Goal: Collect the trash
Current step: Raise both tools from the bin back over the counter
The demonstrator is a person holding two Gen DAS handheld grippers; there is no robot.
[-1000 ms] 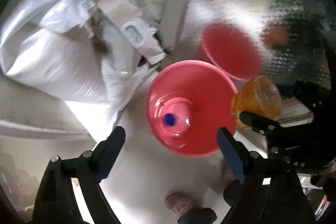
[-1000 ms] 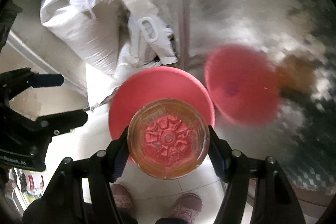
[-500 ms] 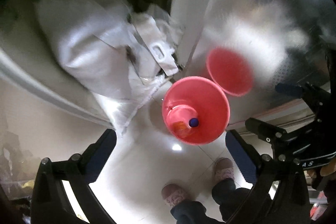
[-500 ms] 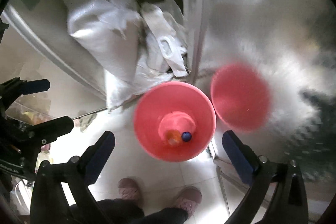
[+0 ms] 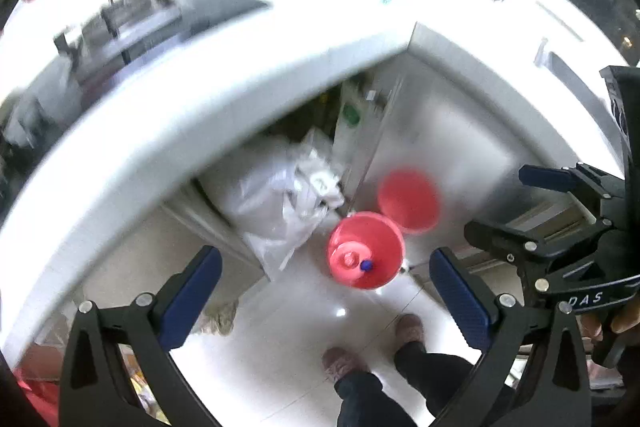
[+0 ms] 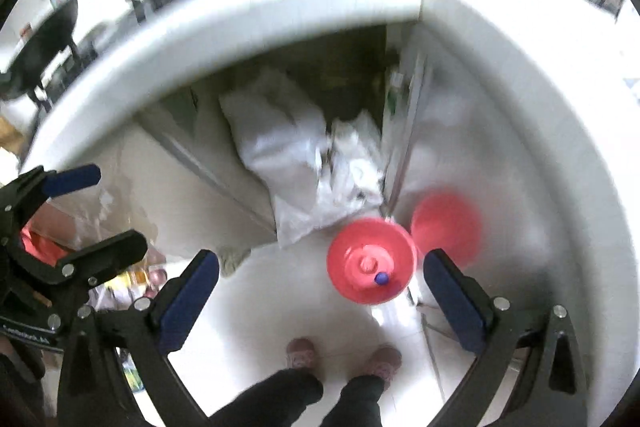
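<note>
While both grippers hang high over floor, red bin (image 5: 366,251) lies far below, ahead between fingers of each, mouth up. Bottle with blue cap (image 5: 365,265) lies inside bin. Left gripper (image 5: 326,291) spread wide, nothing between pads; right gripper (image 6: 322,291) likewise spread, empty. Right gripper looks slightly nearer to bin. White bags (image 5: 280,203) beyond bin under counter (image 5: 224,99); person's feet (image 6: 340,355) near side. Nothing blocks drop path.

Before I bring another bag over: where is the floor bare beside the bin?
Bare tile lies between the pink bin and the person's shoes. Crowded behind: white bags fill the open cabinet beside a shiny door.
</note>
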